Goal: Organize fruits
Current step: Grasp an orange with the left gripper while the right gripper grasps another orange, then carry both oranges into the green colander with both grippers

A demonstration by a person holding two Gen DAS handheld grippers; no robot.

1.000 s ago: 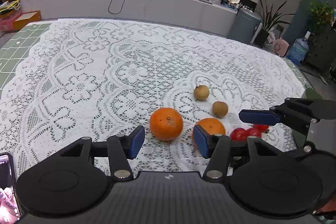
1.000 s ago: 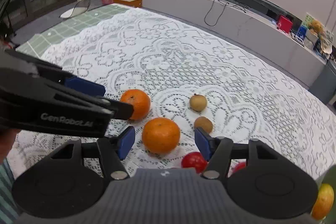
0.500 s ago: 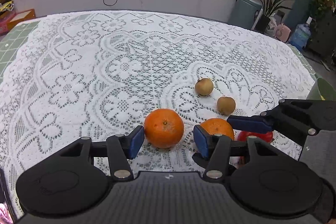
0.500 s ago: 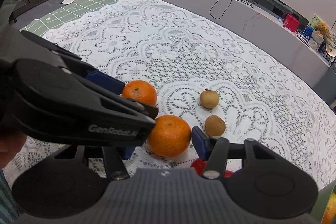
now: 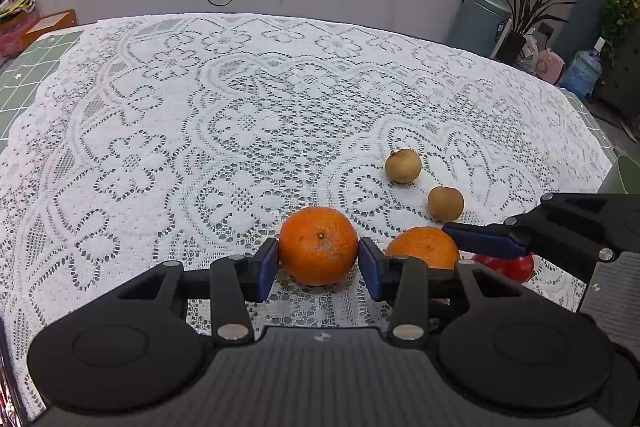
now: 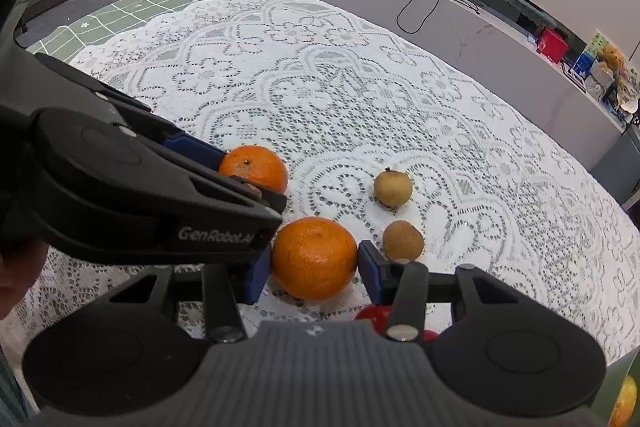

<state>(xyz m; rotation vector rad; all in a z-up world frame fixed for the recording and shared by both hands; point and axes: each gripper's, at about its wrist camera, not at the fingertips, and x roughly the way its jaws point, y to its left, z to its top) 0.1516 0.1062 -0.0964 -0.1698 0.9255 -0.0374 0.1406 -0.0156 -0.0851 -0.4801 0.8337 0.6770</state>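
Both claws are closing in on fruit: the left gripper (image 5: 318, 263) is sitting with its blue pads (image 5: 267, 269) touching either side of a round orange mandarin with a small dark stem dot (image 5: 318, 245), its jaws having just been narrowing until they are clamping it. Beside it, the right gripper (image 6: 314, 267) is doing the same with a second round orange mandarin (image 6: 314, 257), its blue pads (image 6: 370, 269) pressing the fruit's flanks after its jaws have likewise just been closing. Each mandarin is resting on the white lace tablecloth (image 5: 180, 131), which is covering a green gridded mat (image 6: 132, 15). Two small brownish round fruits (image 5: 403, 166) (image 5: 445, 203) are lying apart from each other just beyond the mandarins, and a red round fruit (image 5: 508, 267) is partly hiding behind the right gripper's finger in the left wrist view. At the lower right corner of the right wrist view, a yellow-orange fruit (image 6: 624, 401) is showing beside a green edge, but whether that is a container I cannot tell. Both grippers are pointing steeply downward toward the table, side by side, with the left one's black body crossing the right camera's view, and a bit of the person's hand (image 6: 16, 279) is showing at the left edge.
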